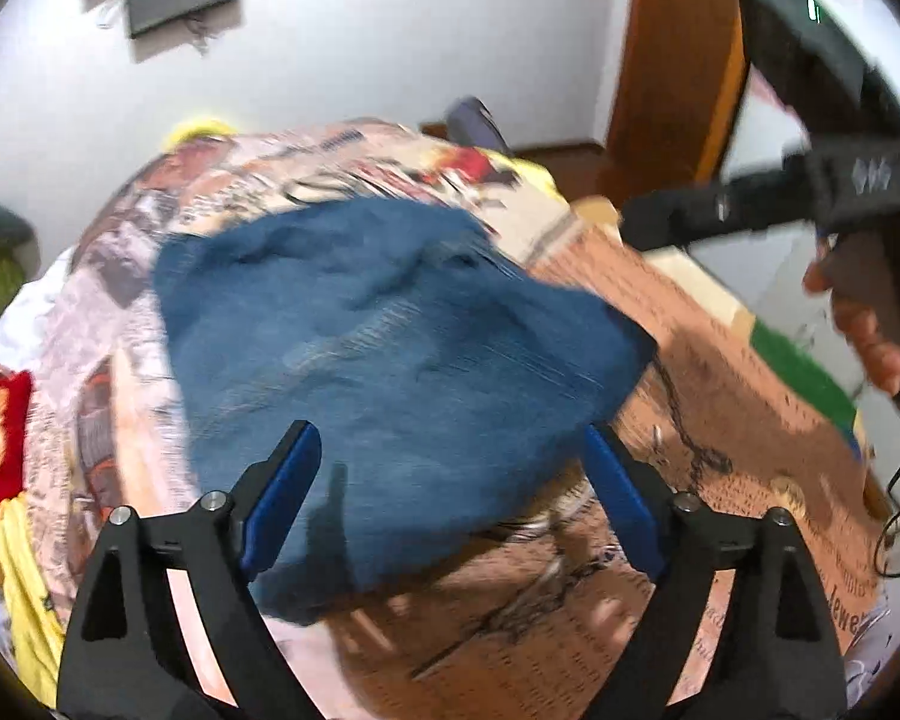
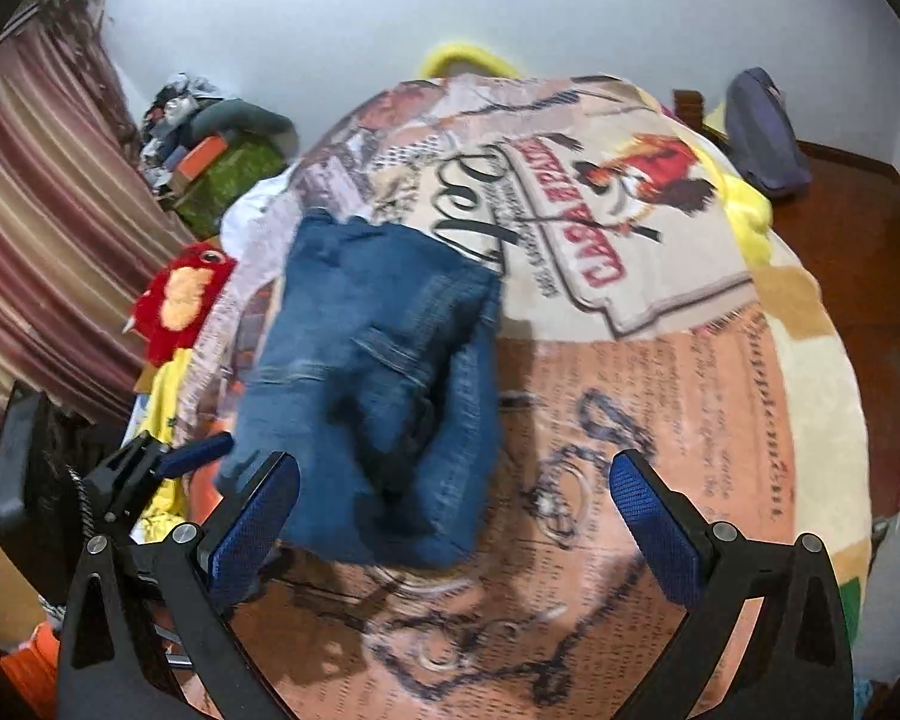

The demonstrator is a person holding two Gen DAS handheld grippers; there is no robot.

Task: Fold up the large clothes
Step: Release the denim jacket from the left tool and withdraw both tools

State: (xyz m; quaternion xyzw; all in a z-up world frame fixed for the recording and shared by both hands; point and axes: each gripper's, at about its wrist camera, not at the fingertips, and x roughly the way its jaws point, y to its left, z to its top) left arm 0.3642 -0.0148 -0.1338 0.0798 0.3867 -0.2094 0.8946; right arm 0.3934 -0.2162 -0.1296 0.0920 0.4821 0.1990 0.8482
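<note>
Folded blue jeans (image 1: 384,348) lie in a compact bundle on a printed blanket (image 1: 720,420). They also show in the right wrist view (image 2: 378,384), left of centre on the blanket (image 2: 660,396). My left gripper (image 1: 450,450) is open and empty, hovering just above the near edge of the jeans. My right gripper (image 2: 453,480) is open and empty, above the jeans' near right corner. The right gripper's body (image 1: 810,192) shows at the upper right of the left wrist view. The left gripper's blue finger (image 2: 198,453) shows at the left of the right wrist view.
A red plush toy (image 2: 180,300) and yellow cloth (image 2: 162,396) lie at the blanket's left edge. A striped curtain (image 2: 42,228) hangs at left. A green box (image 2: 228,180) with clutter stands behind. A wooden post (image 1: 672,60) and a purple bag (image 2: 762,138) stand at right.
</note>
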